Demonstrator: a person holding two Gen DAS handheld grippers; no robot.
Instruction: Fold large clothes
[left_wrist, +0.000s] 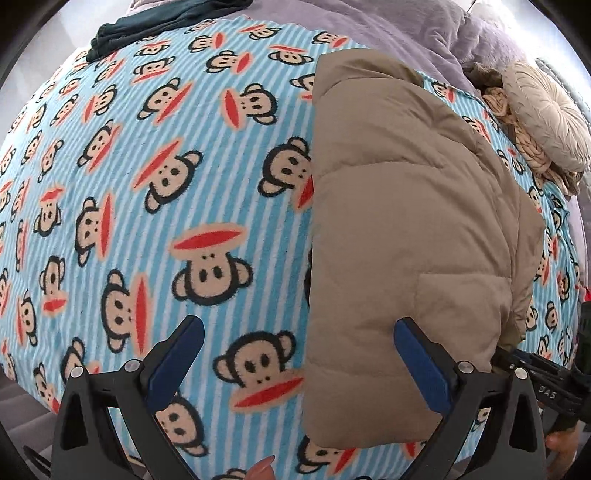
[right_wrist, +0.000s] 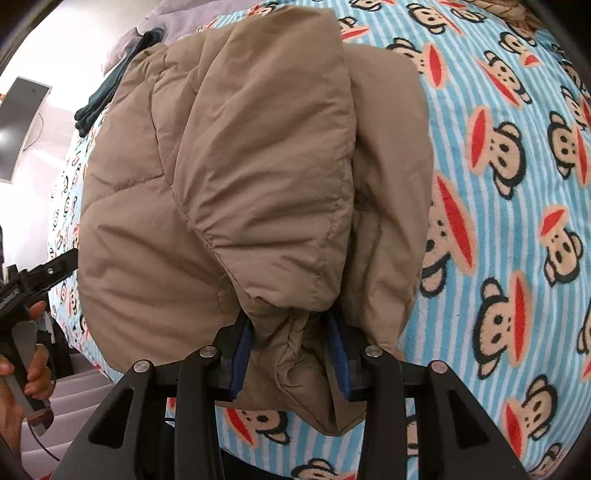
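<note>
Your bed is spread with a blue-and-white striped fleece blanket (left_wrist: 155, 192) printed all over with cartoon monkey faces with wide red mouths. On it lies the tan quilted puffer jacket (left_wrist: 406, 221), folded into a long bundle on the blanket's right half as the left wrist view shows it, with bare blanket to its left. A grey-lilac quilt (left_wrist: 388, 26) is bunched at the far edge, a dark teal garment (left_wrist: 147, 26) lies at the far left corner, and a round cream pleated cushion (left_wrist: 546, 110) sits at the far right. Your right tool (right_wrist: 291, 347) pinches a gathered end of the jacket between its blue pads, the cloth bunched and puffing out above them. Your left tool (left_wrist: 299, 350) is spread wide, one blue finger (left_wrist: 177, 362) over the blanket, the other over the jacket's near corner, gripping nothing. In the left wrist view the right tool's black body shows at the lower right with the white letters "BAS" (left_wrist: 546, 390), the only legible writing.
</note>
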